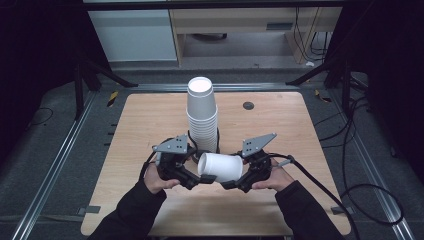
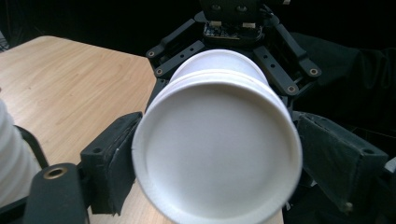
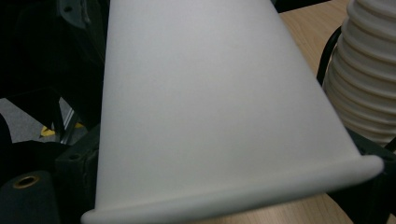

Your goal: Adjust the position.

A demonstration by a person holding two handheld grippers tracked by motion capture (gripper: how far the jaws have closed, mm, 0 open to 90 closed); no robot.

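— Starting nearest: what comes in at the bottom of the high view?

— Two forearms in dark sleeves, angled inward. Left hand (image 1: 159,180) carries the left claw (image 1: 202,179); right hand (image 1: 272,179) carries the right claw (image 1: 231,184). Both claws point toward each other over the near middle of the bench (image 1: 280,120).

— Held item?

— One white paper cup (image 1: 221,167), lying on its side in the air between the two claws, above the bench. Its base faces the left claw, its rolled rim the right one.

— Left claw, condition?

— Pinching the cup at the base end. In the left gripper view a padded jaw presses each side of the cup (image 2: 217,149), and the recessed base faces the camera.

— Right claw?

— In the right gripper view the cup wall (image 3: 205,116) lies across the jaws with the rim nearest. A jaw sits on either side at the rim end, so it appears closed on the cup, though contact is hidden.

— Farther back?

— One stack of cups (image 1: 202,117), upside down, standing on the bench just behind the held cup. About a dozen rims; exact count cannot be told. One dark round disc (image 1: 248,105) lies near the far edge.
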